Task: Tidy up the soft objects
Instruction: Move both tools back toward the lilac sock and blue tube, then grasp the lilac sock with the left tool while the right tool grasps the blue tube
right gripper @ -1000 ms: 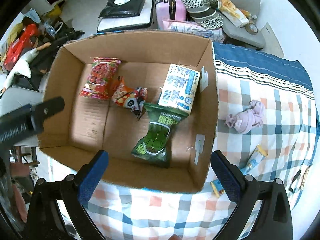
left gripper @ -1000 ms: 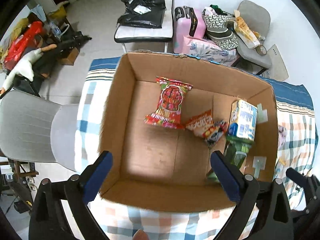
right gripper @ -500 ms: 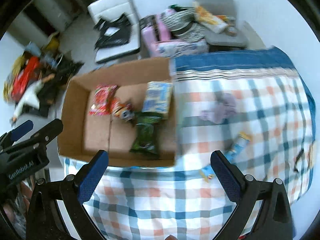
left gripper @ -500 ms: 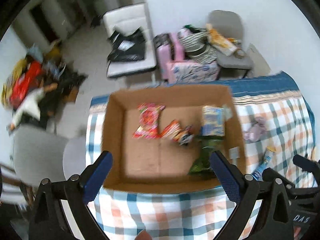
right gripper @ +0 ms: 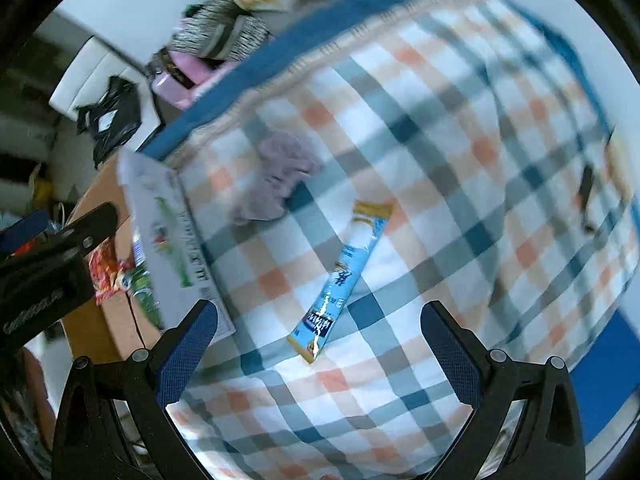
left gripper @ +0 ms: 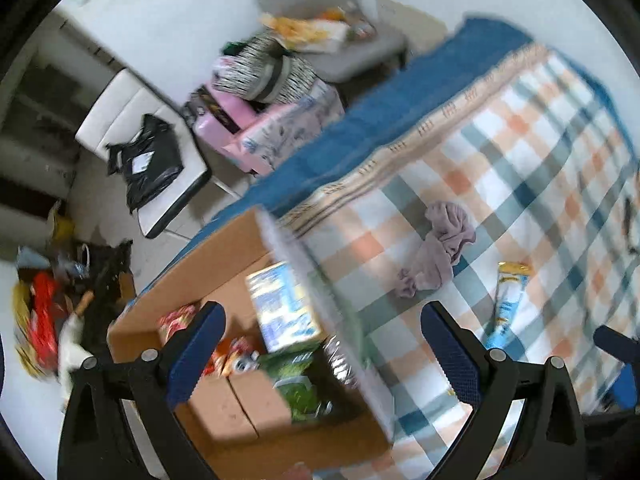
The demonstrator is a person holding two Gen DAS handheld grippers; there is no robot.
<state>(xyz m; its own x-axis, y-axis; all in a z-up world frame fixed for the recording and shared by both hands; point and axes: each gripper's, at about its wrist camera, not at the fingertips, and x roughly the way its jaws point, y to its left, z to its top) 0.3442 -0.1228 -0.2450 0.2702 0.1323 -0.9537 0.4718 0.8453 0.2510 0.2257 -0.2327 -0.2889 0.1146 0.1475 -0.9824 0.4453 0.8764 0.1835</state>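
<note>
Cloth [right gripper: 280,176] and sachet [right gripper: 344,276] on bedspread [right gripper: 480,160], right of box [right gripper: 168,240].

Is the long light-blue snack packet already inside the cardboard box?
No, the long light-blue snack packet lies on the checked cloth, outside the cardboard box.

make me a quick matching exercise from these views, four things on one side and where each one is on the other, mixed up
Things
1. purple cloth
2. blue snack stick
3. green snack bag
4. black bag

Places
A. inside the cardboard box
B. on the white chair beyond the bed
C. crumpled on the checked blanket, close to the box wall
D. lying flat on the blanket, ahead of the open right hand-held gripper

Pairs: 1-C, 2-D, 3-A, 4-B
</note>
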